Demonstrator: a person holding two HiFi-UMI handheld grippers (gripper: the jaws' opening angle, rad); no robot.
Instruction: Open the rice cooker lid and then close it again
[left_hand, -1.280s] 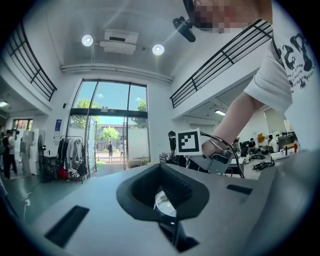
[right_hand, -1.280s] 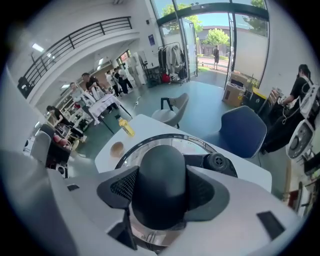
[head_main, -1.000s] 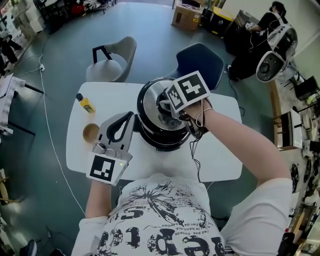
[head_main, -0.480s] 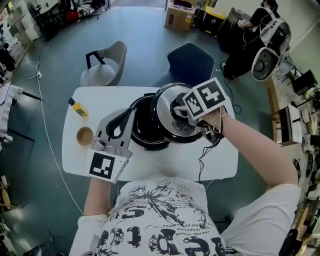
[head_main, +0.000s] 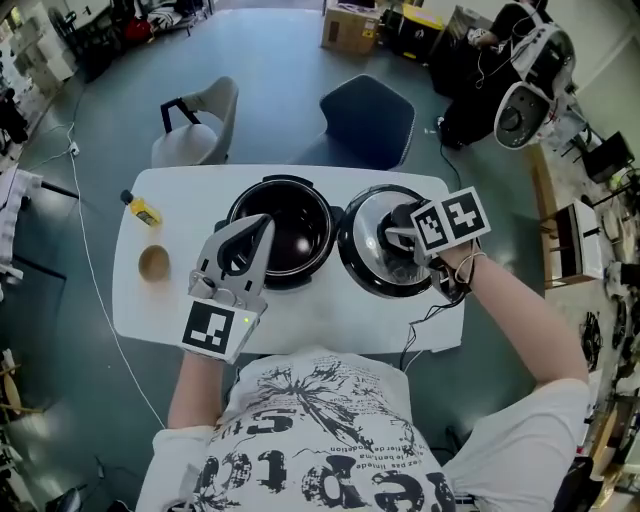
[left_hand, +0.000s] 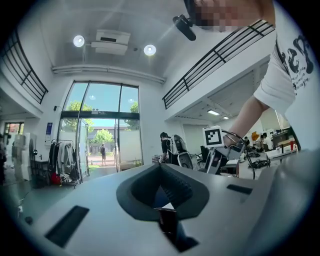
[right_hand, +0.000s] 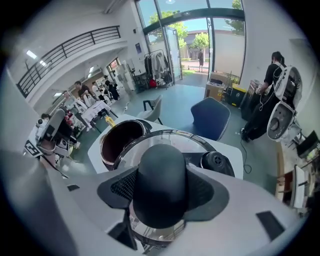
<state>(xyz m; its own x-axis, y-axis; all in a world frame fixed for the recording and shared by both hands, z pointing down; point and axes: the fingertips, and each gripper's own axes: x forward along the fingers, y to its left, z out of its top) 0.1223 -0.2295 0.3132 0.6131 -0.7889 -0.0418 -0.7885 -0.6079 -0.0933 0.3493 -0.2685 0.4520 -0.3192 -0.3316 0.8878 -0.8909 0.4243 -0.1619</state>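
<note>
While my right gripper (head_main: 402, 240) clamps the black knob (right_hand: 161, 180), the lid (head_main: 362, 262) below it sits just right of the open rice cooker (head_main: 290, 225); my left gripper (head_main: 252, 232) is closed, empty.

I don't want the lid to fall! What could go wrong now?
1. The lid is held only by its knob in the right hand-held gripper. It might slip or tip and bang the table.
2. The left hand-held gripper is over the open rice cooker's rim, so the lid could bump it when it goes back on.
</note>
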